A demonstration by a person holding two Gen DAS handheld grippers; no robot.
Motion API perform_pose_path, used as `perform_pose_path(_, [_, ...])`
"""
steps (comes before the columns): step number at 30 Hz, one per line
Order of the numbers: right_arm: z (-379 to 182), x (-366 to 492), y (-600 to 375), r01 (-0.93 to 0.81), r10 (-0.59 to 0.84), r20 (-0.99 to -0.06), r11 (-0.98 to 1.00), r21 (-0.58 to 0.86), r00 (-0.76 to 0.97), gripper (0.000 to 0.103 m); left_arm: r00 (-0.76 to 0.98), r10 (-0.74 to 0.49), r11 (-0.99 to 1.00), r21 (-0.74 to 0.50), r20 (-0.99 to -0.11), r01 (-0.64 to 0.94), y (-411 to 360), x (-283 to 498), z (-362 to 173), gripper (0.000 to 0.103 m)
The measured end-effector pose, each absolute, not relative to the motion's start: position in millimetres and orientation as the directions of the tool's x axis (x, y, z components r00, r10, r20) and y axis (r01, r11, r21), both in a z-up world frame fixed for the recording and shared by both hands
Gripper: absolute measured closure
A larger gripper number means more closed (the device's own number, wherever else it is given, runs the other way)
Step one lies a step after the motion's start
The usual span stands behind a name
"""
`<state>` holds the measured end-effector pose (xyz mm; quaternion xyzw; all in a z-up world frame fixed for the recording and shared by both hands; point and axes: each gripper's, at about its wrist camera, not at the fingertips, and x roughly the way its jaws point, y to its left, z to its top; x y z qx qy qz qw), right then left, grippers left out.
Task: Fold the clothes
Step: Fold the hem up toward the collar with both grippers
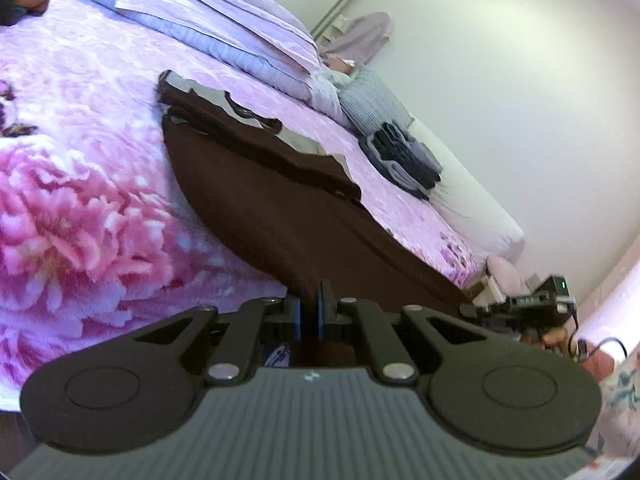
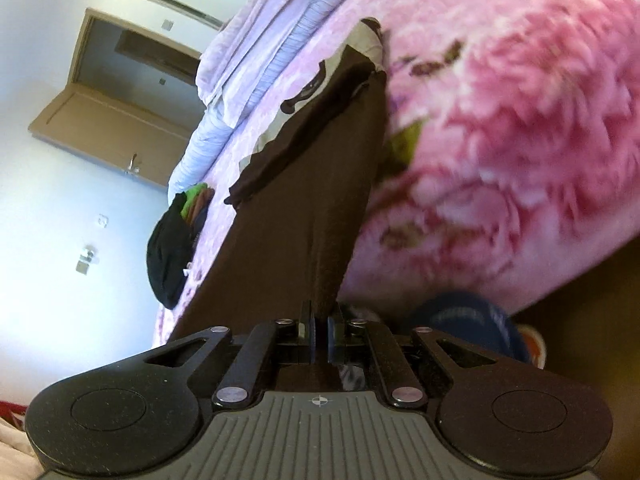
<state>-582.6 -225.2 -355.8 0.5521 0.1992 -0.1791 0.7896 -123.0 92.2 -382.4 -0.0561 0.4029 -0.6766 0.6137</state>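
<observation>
A dark brown garment lies stretched across the pink flowered bedspread, running from the near bed edge toward the pillows, with a lighter lining showing at its far end. My left gripper is shut on its near hem. In the right wrist view the same brown garment runs away from me, and my right gripper is shut on the near hem too. The right gripper also shows at the lower right of the left wrist view.
A folded stack of dark and grey clothes sits near the bed's far edge. Another pile of black, green and brown clothes lies by the opposite edge. Folded quilts and pillows fill the bed's head. A wooden door stands open.
</observation>
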Motion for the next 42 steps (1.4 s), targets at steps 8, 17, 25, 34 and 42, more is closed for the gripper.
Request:
perform_pose_path(8, [-319,-553,-284,0.452,-0.097,-0.445,0.321,0.832,0.89,0.102,-0.18,-0.904,0.11,-0.619,-0.387,0.778,12,-81,-334,0.098])
perform_pose_path(17, [-300,-426,-455,0.497,-0.189,-0.462,0.258,0.828,0.867,0.101,-0.132,-0.864,0.273,-0.673,-0.486,0.688,-169,23,-333,0.095])
perform_pose_path(25, [-343,-378,-527,0.635,-0.281,-0.57,0.296,0.714,0.772,0.047,-0.024,-0.799,0.406,-0.569,-0.6,0.715,-214,76,-370,0.08])
perform_pose_path(34, [-336,-346,-505,0.557,-0.271,-0.556,0.701,0.445,0.786,0.047,-0.085,-0.794,0.23,-0.426,-0.602,0.875,-246,52,-365,0.059])
perform_pose_path(42, [-361,-314,-503,0.571,-0.286,-0.627,0.759,0.313,0.724,0.067,-0.02,-0.701,0.126,-0.152,-0.713,0.98,-291,11,-382,0.069])
